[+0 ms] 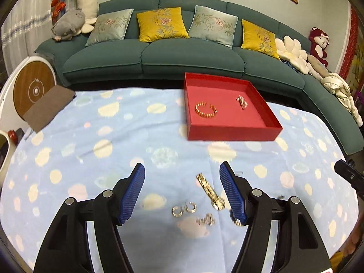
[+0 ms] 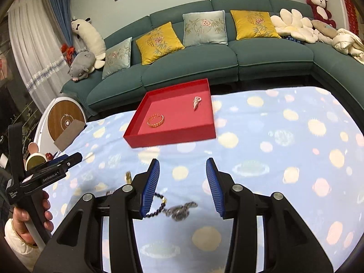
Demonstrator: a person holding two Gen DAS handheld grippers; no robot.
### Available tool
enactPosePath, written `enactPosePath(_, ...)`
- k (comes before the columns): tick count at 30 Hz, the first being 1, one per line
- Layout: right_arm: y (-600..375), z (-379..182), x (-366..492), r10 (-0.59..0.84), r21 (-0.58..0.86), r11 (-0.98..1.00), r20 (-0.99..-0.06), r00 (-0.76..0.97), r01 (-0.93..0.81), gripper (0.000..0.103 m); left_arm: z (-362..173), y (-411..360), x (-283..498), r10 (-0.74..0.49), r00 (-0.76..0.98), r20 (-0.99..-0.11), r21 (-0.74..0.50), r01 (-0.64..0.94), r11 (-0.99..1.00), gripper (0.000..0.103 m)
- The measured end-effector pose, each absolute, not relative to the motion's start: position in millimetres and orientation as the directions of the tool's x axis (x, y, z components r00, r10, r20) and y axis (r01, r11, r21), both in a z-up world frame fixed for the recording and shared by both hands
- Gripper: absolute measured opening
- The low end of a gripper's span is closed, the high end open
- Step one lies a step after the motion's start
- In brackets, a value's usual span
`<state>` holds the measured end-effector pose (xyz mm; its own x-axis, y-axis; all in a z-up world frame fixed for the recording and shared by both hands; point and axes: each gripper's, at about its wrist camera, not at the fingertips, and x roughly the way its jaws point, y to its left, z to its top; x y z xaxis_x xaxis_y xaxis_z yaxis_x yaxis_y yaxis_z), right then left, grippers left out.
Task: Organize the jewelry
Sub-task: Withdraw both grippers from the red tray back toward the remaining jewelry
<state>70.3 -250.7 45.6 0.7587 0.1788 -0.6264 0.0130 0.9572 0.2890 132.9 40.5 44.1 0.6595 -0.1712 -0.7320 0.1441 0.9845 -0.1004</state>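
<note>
A red tray (image 1: 232, 134) (image 2: 170, 140) rests on the blue spotted cloth (image 1: 91, 136) and holds a gold bracelet (image 1: 206, 111) (image 2: 155, 120) and a pale pink piece (image 1: 241, 102) (image 2: 196, 102). My left gripper (image 1: 182, 166) is open above loose jewelry: a gold link band (image 1: 210, 192), two silver hoops (image 1: 183, 209) and a silvery cluster (image 1: 206, 220). My right gripper (image 2: 183, 161) is open too, with a dark bead bracelet (image 2: 159, 207) and a silvery cluster (image 2: 180, 211) lying on the cloth between its fingers. Neither gripper holds anything.
A green sofa (image 1: 159, 61) with cushions and plush toys runs behind the table. A round white and wood object (image 1: 31, 88) and a brown board (image 1: 49, 107) sit at the left edge. A hand (image 2: 22, 218) holds the left gripper's handle.
</note>
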Motion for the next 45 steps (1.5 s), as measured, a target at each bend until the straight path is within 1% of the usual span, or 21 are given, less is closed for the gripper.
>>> enactPosePath(3,-243,24,48,0.189,0.310,0.950,-0.649,0.736,0.029,0.041,25,44,108,-0.159,0.652,-0.742,-0.121,0.103,0.987,0.066)
enactPosePath(5,-239,5,44,0.197,0.316,0.948,-0.687,0.700,0.043,0.041,12,46,98,-0.144,0.647,-0.749,-0.123,0.077,0.989,0.066)
enactPosePath(8,-225,-20,44,0.196,0.280,0.960,-0.732,0.652,0.026,0.041,-3,48,97,-0.162,0.615,-0.772,-0.147,0.075,0.986,0.066)
enactPosePath(13,-212,-37,45,0.186,0.245,0.970,-0.747,0.638,0.004,0.041,-14,49,99,-0.126,0.617,-0.777,-0.120,0.051,0.991,0.066)
enactPosePath(16,-209,-43,50,0.199,0.257,0.966,-0.752,0.628,0.002,0.041,-17,50,101,-0.124,0.613,-0.781,-0.121,0.047,0.992,0.066)
enactPosePath(22,-203,-49,59,0.181,0.235,0.972,-0.759,0.625,0.004,0.041,-22,53,105,-0.115,0.602,-0.790,-0.114,0.040,0.993,0.066)
enactPosePath(29,-198,-47,61,0.197,0.245,0.970,-0.756,0.625,-0.010,0.041,-29,55,104,-0.153,0.585,-0.796,-0.150,0.054,0.987,0.066)
enactPosePath(35,-189,-47,61,0.213,0.246,0.969,-0.756,0.619,-0.032,0.041,-38,30,98,-0.168,0.574,-0.802,-0.115,0.128,0.985,0.066)
enactPosePath(40,-188,-49,61,0.208,0.237,0.971,-0.762,0.614,-0.034,0.041,-49,18,103,-0.162,0.555,-0.816,-0.105,0.134,0.985,0.066)
enactPosePath(45,-196,-57,67,0.179,0.230,0.973,-0.774,0.607,0.008,0.041,-56,14,107,-0.144,0.552,-0.821,-0.091,0.122,0.988,0.066)
